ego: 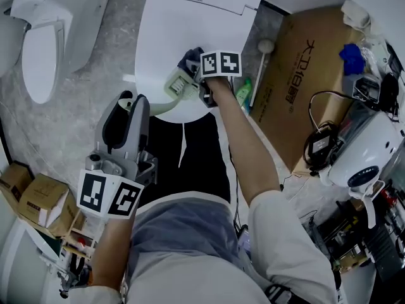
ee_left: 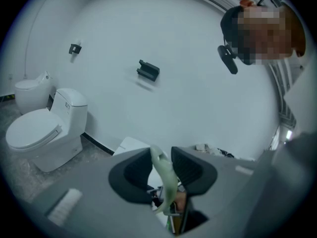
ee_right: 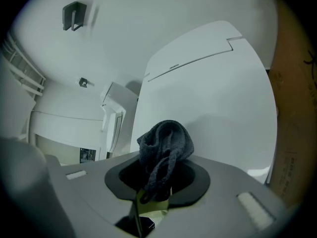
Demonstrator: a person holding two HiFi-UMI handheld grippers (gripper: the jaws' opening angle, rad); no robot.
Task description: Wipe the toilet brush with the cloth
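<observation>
The left gripper point(ego: 128, 106) sits low and close to the body, with its marker cube point(ego: 109, 195) nearest the person and its jaws pointing forward. The jaws are closed on the thin pale green handle of the toilet brush point(ee_left: 166, 178). Only a little of the left forearm point(ego: 106, 258) shows behind it. The right arm point(ego: 243, 147) stretches straight out ahead, bare below a short grey sleeve point(ego: 286, 233). The right gripper point(ego: 193, 71) at its end lies further forward than the left one, and its jaws pinch a bunched dark cloth point(ee_right: 165, 143) that bulges out past the pads.
</observation>
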